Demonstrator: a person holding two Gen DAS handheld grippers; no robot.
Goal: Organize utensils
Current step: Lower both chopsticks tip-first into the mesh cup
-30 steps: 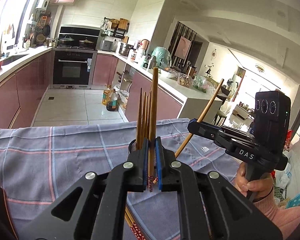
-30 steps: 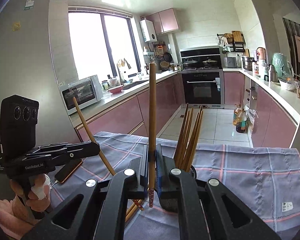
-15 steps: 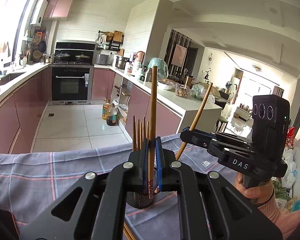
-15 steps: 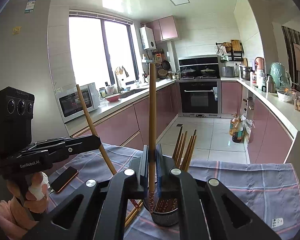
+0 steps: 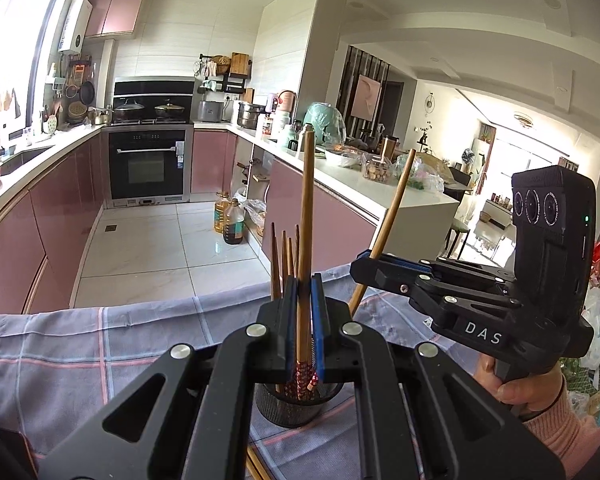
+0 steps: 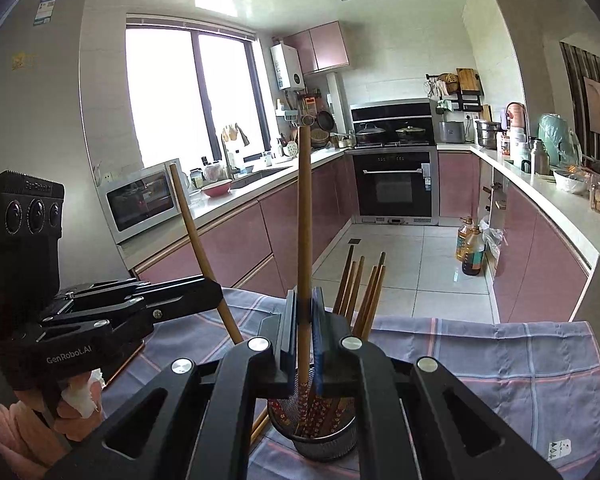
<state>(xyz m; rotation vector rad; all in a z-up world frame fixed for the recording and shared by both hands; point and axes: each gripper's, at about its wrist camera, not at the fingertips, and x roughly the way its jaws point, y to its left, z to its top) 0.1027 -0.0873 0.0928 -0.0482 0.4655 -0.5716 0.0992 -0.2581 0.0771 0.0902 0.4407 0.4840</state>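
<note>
A black mesh utensil cup (image 5: 296, 406) (image 6: 320, 432) stands on the checked cloth and holds several wooden chopsticks (image 6: 360, 292). My left gripper (image 5: 303, 320) is shut on one upright chopstick (image 5: 306, 216), its patterned end just above the cup's mouth. My right gripper (image 6: 303, 332) is shut on another upright chopstick (image 6: 304, 216), its patterned end over the cup. Each gripper also shows in the other's view, the right one (image 5: 364, 268) and the left one (image 6: 214, 288), with its chopstick slanting up.
More chopsticks (image 5: 254, 466) lie on the blue-grey checked cloth (image 6: 500, 360) beside the cup. A phone (image 6: 120, 356) lies at the table's left edge. Pink kitchen cabinets, an oven and oil bottles (image 6: 470, 246) on the floor lie beyond the table.
Both grippers have risen and tilted, so the cup now sits lower and nearer in both views. Both held chopsticks now hang with their ends over the cup's mouth.
</note>
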